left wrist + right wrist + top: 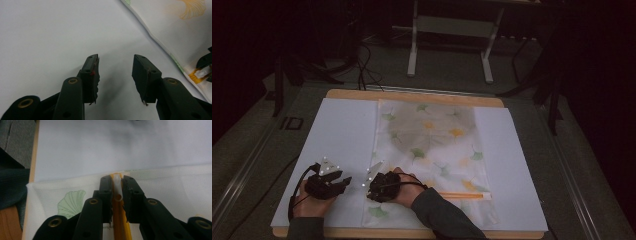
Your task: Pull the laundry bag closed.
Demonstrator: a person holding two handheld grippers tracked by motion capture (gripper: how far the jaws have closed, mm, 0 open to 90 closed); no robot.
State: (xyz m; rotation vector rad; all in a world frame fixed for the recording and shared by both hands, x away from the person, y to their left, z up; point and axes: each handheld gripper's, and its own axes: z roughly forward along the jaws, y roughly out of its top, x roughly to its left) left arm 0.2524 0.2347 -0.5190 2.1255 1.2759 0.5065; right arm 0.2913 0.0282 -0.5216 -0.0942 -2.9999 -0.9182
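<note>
The right gripper (117,195) has its jaws closed on the white zipper pull (117,188) of a mesh pouch (432,150) printed with green and yellow leaves. The pull sits between the jaw tips, at the end of the orange zipper (120,225) that runs back under the gripper; the pouch's edge lies just ahead of it. In the high view the zipper (462,195) stretches away behind the right gripper (379,186) toward the pouch's far side, so the pull looks to be at the end of its travel, but I cannot tell whether the zip is open or shut.

The left gripper (115,75) is wide open and holds nothing, hovering over the white sheet (50,37) beside the pouch (180,32). It may yet be needed to steady the cloth.

No brand, label or writing can be read anywhere.
</note>
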